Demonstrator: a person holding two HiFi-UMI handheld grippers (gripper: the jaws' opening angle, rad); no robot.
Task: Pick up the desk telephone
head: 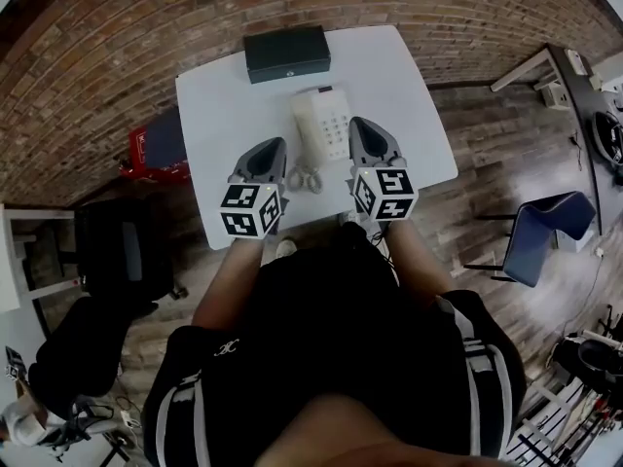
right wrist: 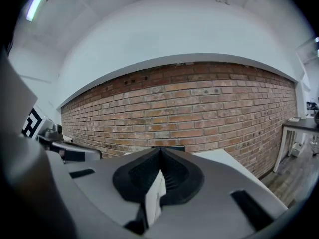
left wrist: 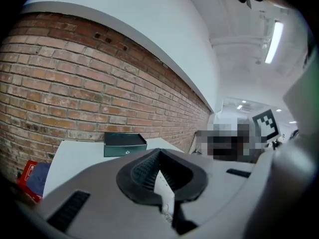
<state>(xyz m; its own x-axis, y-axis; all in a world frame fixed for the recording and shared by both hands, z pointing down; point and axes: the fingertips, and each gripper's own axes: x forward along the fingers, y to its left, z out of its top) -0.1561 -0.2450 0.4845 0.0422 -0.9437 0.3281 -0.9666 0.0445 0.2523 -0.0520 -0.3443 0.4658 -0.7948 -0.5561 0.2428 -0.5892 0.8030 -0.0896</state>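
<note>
A cream desk telephone (head: 323,122) with a keypad lies in the middle of the white table (head: 214,105), its coiled cord (head: 305,178) trailing toward the near edge. My left gripper (head: 275,147) hovers just left of the cord, jaws shut with nothing held. My right gripper (head: 360,127) is at the phone's right side, also shut and empty; whether it touches the phone I cannot tell. In the left gripper view the shut jaws (left wrist: 159,153) let a sliver of the white phone (left wrist: 163,189) show below them. The right gripper view shows its shut jaws (right wrist: 160,152) pointing at the brick wall.
A dark green box (head: 286,53) stands at the table's far edge against the brick wall (head: 117,27); the same green box (left wrist: 124,144) shows ahead of the left gripper. A red item (head: 139,149) sits left of the table, a blue chair (head: 545,227) to the right.
</note>
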